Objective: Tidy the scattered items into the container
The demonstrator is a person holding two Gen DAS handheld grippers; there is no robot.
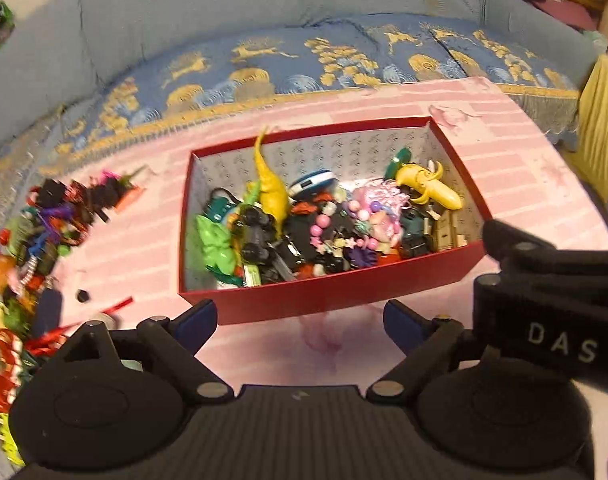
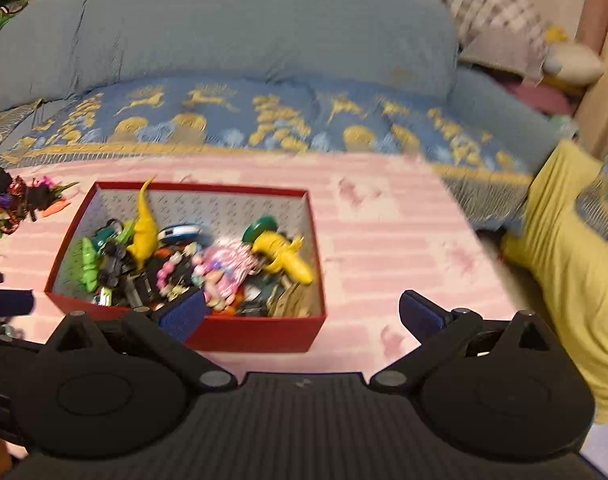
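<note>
- The red box (image 1: 327, 296) sits in the middle of the left wrist view on a pink striped cloth (image 1: 503, 168), and in the lower left part of the right wrist view.
- Inside it lies a jumble of toys: a yellow dinosaur (image 1: 270, 188) standing tail-up left of centre, a yellow banana figure (image 1: 431, 188) at the right end, a bright green toy (image 1: 214, 244) at the left end, and pink beads (image 1: 323, 224) in between.
- A pile of scattered items (image 1: 52, 224) remains on the cloth at the left edge of the left wrist view, well apart from the box; the same pile shows at the far left in the right wrist view.
- The left gripper (image 1: 300, 316) hangs at the bottom of its frame, jaws spread wide, nothing between them; the box's near wall shows in the gap.
- The right gripper (image 2: 304, 312) is likewise spread and empty, its left pad overlapping the box's near edge in the picture.
- A blue sofa (image 2: 264, 32) with a gold-patterned cover fills the top of both views.
</note>
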